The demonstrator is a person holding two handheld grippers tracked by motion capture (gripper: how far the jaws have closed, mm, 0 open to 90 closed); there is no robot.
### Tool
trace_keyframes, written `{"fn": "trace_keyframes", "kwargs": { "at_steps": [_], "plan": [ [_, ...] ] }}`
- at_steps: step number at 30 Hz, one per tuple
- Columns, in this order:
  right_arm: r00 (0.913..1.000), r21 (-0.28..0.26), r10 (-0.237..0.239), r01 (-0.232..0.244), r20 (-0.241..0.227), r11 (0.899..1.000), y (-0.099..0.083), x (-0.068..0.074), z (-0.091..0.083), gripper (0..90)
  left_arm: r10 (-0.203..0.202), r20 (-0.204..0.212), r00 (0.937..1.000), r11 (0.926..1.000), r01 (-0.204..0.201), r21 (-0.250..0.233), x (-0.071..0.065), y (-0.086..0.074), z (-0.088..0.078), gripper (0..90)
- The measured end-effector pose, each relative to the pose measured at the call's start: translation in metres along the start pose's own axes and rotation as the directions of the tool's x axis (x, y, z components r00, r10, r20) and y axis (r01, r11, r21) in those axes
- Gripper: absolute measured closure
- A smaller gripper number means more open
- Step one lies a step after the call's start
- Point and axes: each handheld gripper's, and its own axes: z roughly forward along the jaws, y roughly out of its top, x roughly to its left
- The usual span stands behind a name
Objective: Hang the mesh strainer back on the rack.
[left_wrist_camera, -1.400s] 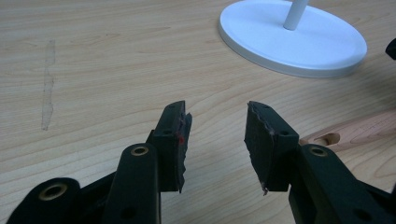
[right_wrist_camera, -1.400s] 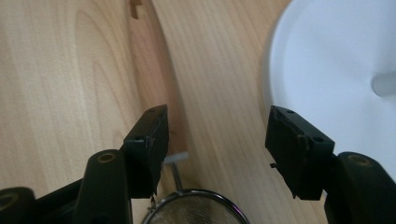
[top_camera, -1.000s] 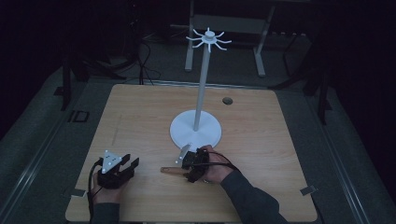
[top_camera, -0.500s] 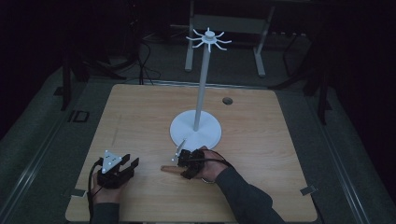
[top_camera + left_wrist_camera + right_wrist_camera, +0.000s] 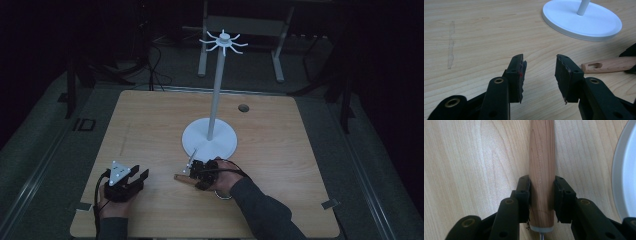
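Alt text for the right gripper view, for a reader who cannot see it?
The right gripper, its two black jaws having just closed, clamps a wooden handle lying on the light wooden table. The rim of a white stand base curves in at the right edge.

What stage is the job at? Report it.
Done: the right gripper has just been closing and its fingers now press both sides of the wooden handle, which still lies on the table. In hand: that grasp. Left: lifting the utensil, probably toward the white hook stand. The left gripper rests open, holding nothing.
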Motion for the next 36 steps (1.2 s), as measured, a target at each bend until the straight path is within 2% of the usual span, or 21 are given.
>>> {"fn": "trace_keyframes", "kwargs": {
  "at_steps": [6, 13, 20, 31, 36],
  "plan": [
    [0.9996, -0.023, -0.005, 0.006, 0.029, 1.000, -0.003, 0.004, -0.001, 68.8, -0.001, 0.000, 1.0000, 1.0000, 0.001, -0.001, 0.000, 0.000, 0.000, 58.8],
    [0.9987, -0.111, 0.024, -0.019, 0.046, 0.994, -0.009, 0.002, -0.014, 68.9, 0.000, -0.001, 1.0000, 1.0000, 0.000, -0.001, 0.000, 0.000, 0.000, 58.8],
    [0.9943, -0.212, 0.083, -0.067, 0.067, 0.975, -0.019, -0.006, -0.026, 68.8, 0.000, -0.002, 1.0000, 1.0000, 0.000, -0.001, 0.000, 0.000, 0.000, 58.8],
    [0.9843, -0.293, 0.157, -0.128, 0.080, 0.947, -0.033, -0.016, -0.043, 68.8, 0.000, -0.005, 1.0000, 1.0000, 0.000, -0.002, 0.000, 0.000, 0.000, 58.8],
    [0.9802, -0.327, 0.174, -0.134, 0.094, 0.935, -0.039, -0.020, -0.051, 68.7, 0.000, -0.007, 1.0000, 1.0000, 0.000, -0.002, 0.000, 0.000, 0.000, 58.8]
  ]
}}
